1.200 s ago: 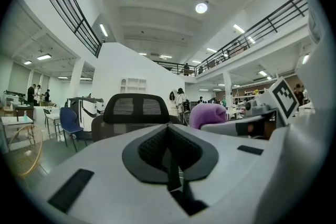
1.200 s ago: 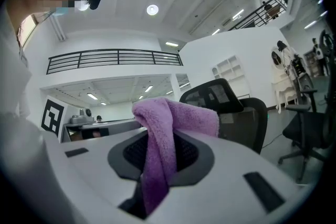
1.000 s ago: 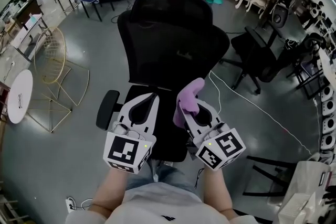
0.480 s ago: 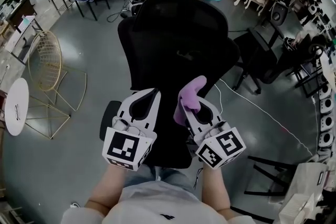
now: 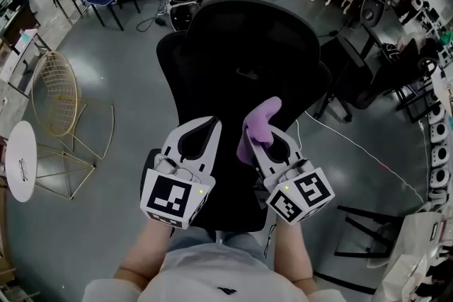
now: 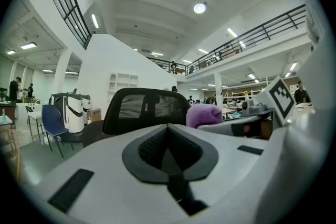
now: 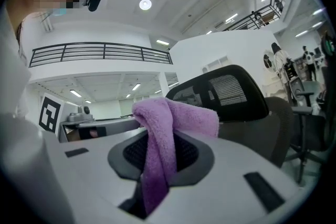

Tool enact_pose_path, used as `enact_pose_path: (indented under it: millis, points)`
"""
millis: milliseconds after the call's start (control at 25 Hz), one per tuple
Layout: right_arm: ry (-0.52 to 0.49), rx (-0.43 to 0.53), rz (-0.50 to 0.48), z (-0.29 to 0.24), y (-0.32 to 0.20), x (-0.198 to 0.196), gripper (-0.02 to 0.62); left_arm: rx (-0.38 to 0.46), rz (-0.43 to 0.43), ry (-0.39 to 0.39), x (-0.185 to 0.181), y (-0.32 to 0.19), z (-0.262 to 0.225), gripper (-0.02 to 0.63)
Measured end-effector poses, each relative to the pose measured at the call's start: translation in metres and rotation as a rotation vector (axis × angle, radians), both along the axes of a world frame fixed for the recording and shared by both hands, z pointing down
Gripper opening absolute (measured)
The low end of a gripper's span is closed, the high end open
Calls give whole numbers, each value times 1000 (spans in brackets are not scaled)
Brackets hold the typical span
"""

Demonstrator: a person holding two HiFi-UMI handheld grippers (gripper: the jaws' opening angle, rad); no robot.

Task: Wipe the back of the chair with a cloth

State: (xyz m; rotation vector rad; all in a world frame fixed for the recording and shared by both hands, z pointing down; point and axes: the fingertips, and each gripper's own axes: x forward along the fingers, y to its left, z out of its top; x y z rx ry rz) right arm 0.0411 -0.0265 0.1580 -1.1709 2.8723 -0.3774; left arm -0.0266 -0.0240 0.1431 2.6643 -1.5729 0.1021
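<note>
Right gripper (image 5: 267,139) is clamped on the purple cloth (image 5: 259,125); the cloth's top folds over the jaw tips and a strip runs down between them. Left gripper (image 5: 201,129) has its jaws closed together on nothing and hangs just beside the right one. Both sit in front of the black chair (image 5: 241,60), with the cloth near the chair's mesh back (image 7: 231,93), probably not touching, though the head view is too steep to be sure. Risks: only a narrow fold looks pinched, so dragging across the mesh could tug the cloth out. If the loose top flops aside, bare jaw plastic scrapes the chair. The chair could also swivel or roll when pushed, as nothing braces it.
</note>
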Motion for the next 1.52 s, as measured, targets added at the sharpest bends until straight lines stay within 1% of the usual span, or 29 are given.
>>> enact_pose_path:
  millis: [360,640,840,1080,1280,1520]
  points:
    - [20,15,90,-3,-33,-6,74,-5,108,8,-2,-26,1,9]
    - [36,45,163,-20,-70,-3,74,-6,154,11,-12,-46,3,9]
    - [46,56,208,-34,-100,1,74,-16,166,27,-23,-56,4,9]
    - [74,54,269,-38,-135,10,74,-37,165,44,-35,-68,10,9]
    - [75,45,299,-35,-156,13,74,-43,163,43,-42,-76,18,9]
    - [47,20,336,-38,-174,11,74,-60,154,69,-50,-83,20,9]
